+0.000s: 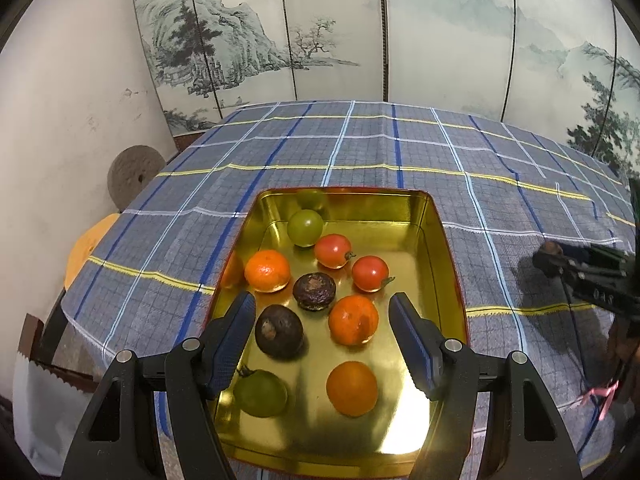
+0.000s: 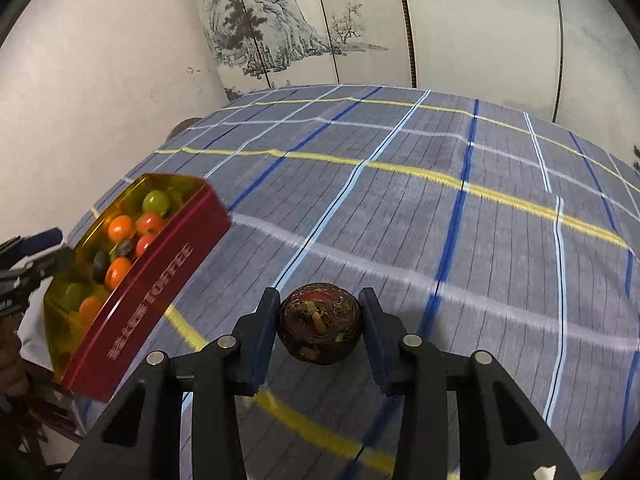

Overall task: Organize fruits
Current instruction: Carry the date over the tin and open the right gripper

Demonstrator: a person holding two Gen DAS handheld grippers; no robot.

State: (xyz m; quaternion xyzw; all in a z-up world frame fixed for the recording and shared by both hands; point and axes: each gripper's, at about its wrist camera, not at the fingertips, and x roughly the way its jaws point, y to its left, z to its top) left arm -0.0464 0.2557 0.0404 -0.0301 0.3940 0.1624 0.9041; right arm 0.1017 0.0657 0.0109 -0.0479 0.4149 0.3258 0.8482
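Observation:
A gold-lined red tin (image 1: 436, 232) holds several fruits: green tomatoes (image 1: 305, 227), red tomatoes (image 1: 332, 251), oranges (image 1: 267, 271) and dark wrinkled fruits (image 1: 279, 331). My left gripper (image 1: 323, 304) hovers open over the tin's near half, its blue pads touching nothing. Out on the cloth to the right of the tin (image 2: 160, 292), my right gripper (image 2: 321, 308) is shut on another dark round fruit (image 2: 321, 324), with a pad pressed against each side. In the left wrist view the right gripper (image 1: 548, 258) shows at the far right edge.
A blue plaid tablecloth (image 2: 440, 184) covers the table. A painted folding screen (image 1: 360, 40) stands behind it. Beyond the table's left edge are a round stone disc (image 1: 134, 174) and an orange object (image 1: 86, 246).

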